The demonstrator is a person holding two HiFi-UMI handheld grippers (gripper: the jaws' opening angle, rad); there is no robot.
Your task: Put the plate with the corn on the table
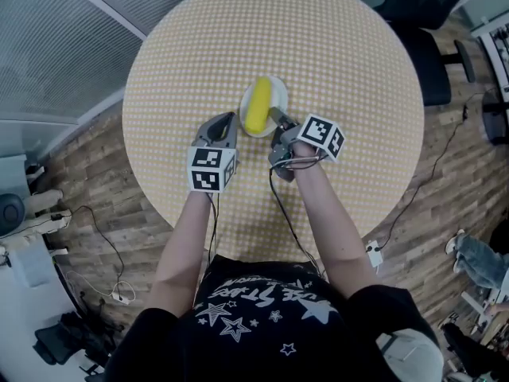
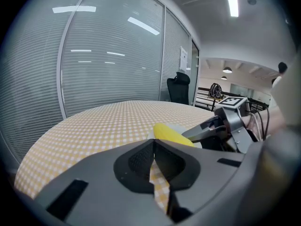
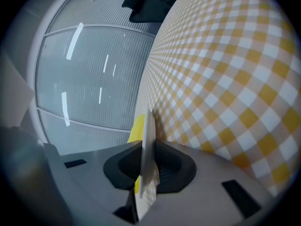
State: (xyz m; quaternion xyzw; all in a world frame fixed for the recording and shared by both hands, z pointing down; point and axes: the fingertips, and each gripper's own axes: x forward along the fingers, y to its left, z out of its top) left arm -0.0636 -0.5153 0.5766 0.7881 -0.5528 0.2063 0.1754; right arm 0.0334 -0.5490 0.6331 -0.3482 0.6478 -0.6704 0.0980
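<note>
Plate [image 1: 279, 93] with corn [image 1: 257, 104], our right gripper [image 1: 277, 118] pinching its rim, jaws of our left gripper [image 1: 227, 118] pressing together beside it.

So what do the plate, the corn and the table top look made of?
Plate: white, thin-edged, matte; probably plastic, possibly ceramic. Corn: even, smooth yellow, no kernels visible; likely a plastic toy. Table top: yellow-and-white check, flat; cloth or printed vinyl, cannot tell.

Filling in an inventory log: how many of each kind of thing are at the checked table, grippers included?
Plate: 1
Corn cob: 1
Grippers: 2, left gripper and right gripper
Total: 4
</note>
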